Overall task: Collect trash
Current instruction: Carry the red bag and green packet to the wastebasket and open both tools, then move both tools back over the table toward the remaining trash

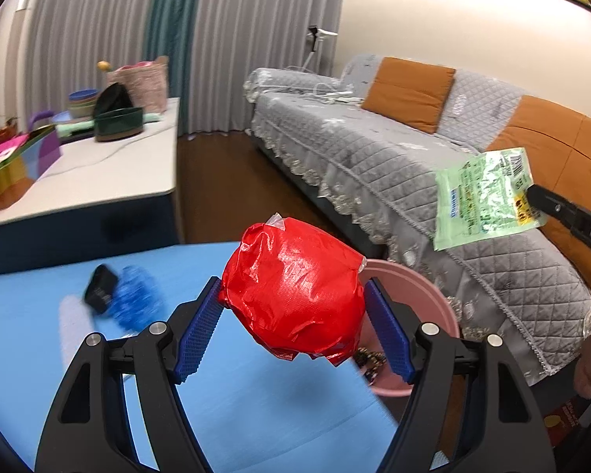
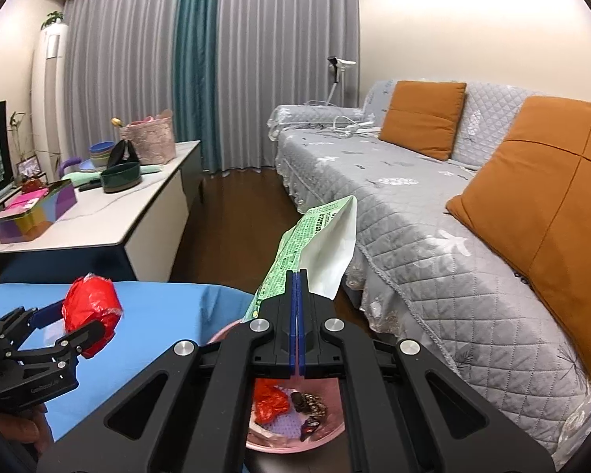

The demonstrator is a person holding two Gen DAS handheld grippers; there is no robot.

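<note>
My left gripper (image 1: 293, 299) is shut on a crumpled red plastic wrapper (image 1: 295, 295), held above the blue table (image 1: 98, 374) close to the pink bin (image 1: 421, 295); it also shows in the right wrist view (image 2: 90, 311). My right gripper (image 2: 297, 276) is shut on a green printed wrapper (image 2: 315, 236) and holds it over the pink bin (image 2: 327, 437), which contains red plastic and several dark scraps. In the left wrist view the green wrapper (image 1: 484, 193) hangs at the right, above the bin. A black item (image 1: 100, 293) and a blue wrapper (image 1: 136, 301) lie on the blue table.
A grey quilted sofa (image 2: 433, 213) with orange cushions (image 2: 421, 118) runs along the right. A white side table (image 2: 110, 213) with bowls, a basket and boxes stands at the left. Dark wood floor (image 2: 236, 216) lies between them.
</note>
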